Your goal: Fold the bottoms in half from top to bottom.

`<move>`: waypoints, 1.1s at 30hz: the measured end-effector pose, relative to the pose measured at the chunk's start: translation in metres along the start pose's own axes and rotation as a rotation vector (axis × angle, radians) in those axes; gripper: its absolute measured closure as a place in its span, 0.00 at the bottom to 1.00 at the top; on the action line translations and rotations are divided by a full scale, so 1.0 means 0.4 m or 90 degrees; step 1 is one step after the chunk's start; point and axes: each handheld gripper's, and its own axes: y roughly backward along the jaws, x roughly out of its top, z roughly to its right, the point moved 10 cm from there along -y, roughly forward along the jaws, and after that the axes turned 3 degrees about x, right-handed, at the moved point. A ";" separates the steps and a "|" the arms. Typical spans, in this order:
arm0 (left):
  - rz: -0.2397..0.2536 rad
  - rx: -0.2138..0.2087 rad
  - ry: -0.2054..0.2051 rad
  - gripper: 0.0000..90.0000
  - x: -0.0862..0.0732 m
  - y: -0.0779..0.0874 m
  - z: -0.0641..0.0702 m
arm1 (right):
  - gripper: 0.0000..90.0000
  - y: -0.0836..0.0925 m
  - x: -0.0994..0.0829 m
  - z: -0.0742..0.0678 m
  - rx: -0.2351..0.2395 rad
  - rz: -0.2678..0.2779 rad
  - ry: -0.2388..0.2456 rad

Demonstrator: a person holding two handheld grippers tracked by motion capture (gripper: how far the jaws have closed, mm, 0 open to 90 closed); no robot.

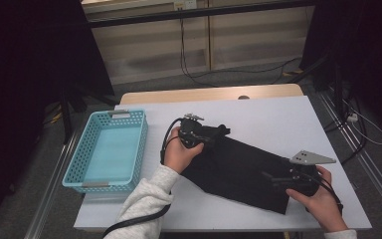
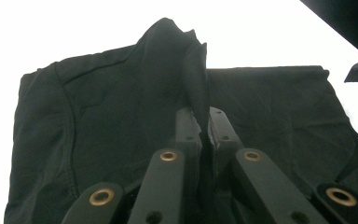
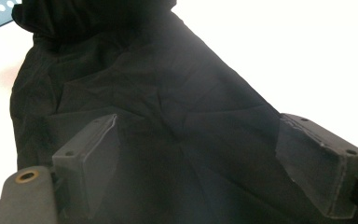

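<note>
Black garment [image 1: 238,172] partly folded on surface [image 1: 278,119]; left gripper [image 2: 204,122] clenched on a raised fold, right gripper [image 3: 205,154] released over the cloth — blue basket [image 1: 79,159] unfilled.

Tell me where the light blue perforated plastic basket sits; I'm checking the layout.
In the high view, the light blue perforated plastic basket sits at the table's left edge, left of the black cloth.

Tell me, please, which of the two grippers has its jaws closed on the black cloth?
The left gripper: its jaws pinch a raised fold of the black cloth. The right gripper's stand wide open.
</note>
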 end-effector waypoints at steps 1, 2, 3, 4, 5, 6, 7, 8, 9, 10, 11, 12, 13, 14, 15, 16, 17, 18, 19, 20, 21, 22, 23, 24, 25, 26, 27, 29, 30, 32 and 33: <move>0.001 -0.002 -0.001 0.95 0.000 0.000 0.001 | 0.16 0.000 0.000 0.000 0.000 0.000 0.000; 0.003 -0.005 -0.002 0.95 0.001 0.000 0.004 | 0.16 0.000 -0.001 0.000 0.000 -0.001 0.000; 0.003 -0.007 -0.007 0.95 0.000 0.001 0.007 | 0.16 0.000 -0.001 0.000 0.001 -0.001 0.000; 0.003 -0.007 -0.007 0.95 0.000 0.001 0.007 | 0.16 0.000 -0.001 0.000 0.001 -0.001 0.000; 0.004 -0.010 -0.010 0.95 0.000 0.002 0.009 | 0.16 0.000 -0.001 0.000 0.000 -0.001 0.000; 0.006 -0.011 -0.014 0.95 0.001 0.001 0.011 | 0.16 0.000 -0.001 0.000 0.000 -0.001 0.000; 0.007 -0.012 -0.016 0.95 0.000 0.001 0.012 | 0.16 0.000 -0.001 0.000 0.000 -0.001 0.001; 0.007 -0.013 -0.019 0.95 0.000 0.000 0.013 | 0.16 0.000 -0.001 0.000 0.000 -0.001 0.001; 0.006 -0.012 -0.019 0.95 -0.002 0.000 0.013 | 0.16 0.000 -0.001 0.000 0.000 -0.001 0.001; 0.006 -0.014 -0.020 0.95 -0.002 -0.001 0.014 | 0.16 0.000 -0.001 0.001 0.000 -0.001 0.000; 0.006 -0.019 -0.023 0.95 -0.003 -0.001 0.017 | 0.16 0.000 -0.001 0.001 0.000 0.000 0.000; 0.005 -0.021 -0.022 0.95 -0.003 -0.002 0.019 | 0.16 0.000 -0.001 0.001 0.000 0.000 0.001; 0.004 -0.022 -0.023 0.95 -0.004 -0.001 0.020 | 0.16 0.000 -0.001 0.001 0.000 0.000 0.001; 0.004 -0.024 -0.023 0.95 -0.005 0.000 0.024 | 0.16 0.000 -0.001 0.002 0.000 0.000 0.002; 0.004 -0.024 -0.023 0.95 -0.005 0.000 0.024 | 0.16 0.000 -0.002 0.002 0.000 0.000 0.001; 0.005 -0.028 -0.017 0.95 -0.004 0.000 0.027 | 0.16 0.000 -0.002 0.002 0.000 0.000 0.000; 0.002 -0.026 -0.017 0.95 -0.005 0.001 0.028 | 0.16 0.000 -0.002 0.002 0.000 0.000 0.000; 0.003 -0.024 -0.018 0.95 -0.004 0.001 0.029 | 0.16 -0.001 -0.003 0.002 0.000 -0.001 -0.002; 0.004 -0.026 -0.020 0.95 -0.003 0.001 0.031 | 0.16 -0.001 -0.003 0.002 0.000 -0.002 -0.001; 0.005 -0.027 -0.019 0.95 -0.002 0.001 0.034 | 0.16 -0.001 -0.003 0.002 0.000 -0.002 -0.001; 0.006 -0.026 -0.018 0.95 -0.001 0.000 0.035 | 0.16 -0.001 -0.003 0.002 0.000 -0.002 -0.001; 0.004 -0.027 -0.020 0.95 -0.001 0.000 0.036 | 0.16 -0.002 -0.004 0.001 0.000 -0.002 0.000; 0.007 -0.028 -0.020 0.95 0.002 -0.001 0.039 | 0.16 -0.003 -0.005 0.001 0.000 -0.003 -0.002; 0.007 -0.028 -0.020 0.95 0.002 -0.001 0.039 | 0.16 -0.003 -0.005 0.001 0.000 -0.003 -0.002; 0.008 -0.028 -0.019 0.95 0.002 -0.001 0.041 | 0.16 -0.004 -0.006 0.001 0.001 -0.004 0.000; 0.009 -0.030 -0.020 0.95 0.003 -0.002 0.043 | 0.16 -0.004 -0.006 0.001 0.000 -0.005 0.000; 0.010 -0.030 -0.019 0.95 0.003 -0.003 0.046 | 0.16 -0.004 -0.006 0.001 0.001 -0.005 0.000; 0.009 -0.033 -0.020 0.95 0.004 -0.005 0.053 | 0.16 -0.003 -0.005 0.001 0.000 -0.003 -0.001; 0.010 -0.035 -0.020 0.95 0.004 -0.007 0.057 | 0.16 -0.003 -0.004 0.001 0.000 -0.003 0.000; 0.011 -0.037 -0.022 0.95 0.004 -0.011 0.067 | 0.16 -0.003 -0.004 0.000 0.000 -0.003 0.000; 0.010 -0.038 -0.024 0.95 0.003 -0.014 0.072 | 0.16 -0.003 -0.004 0.000 0.000 -0.004 0.001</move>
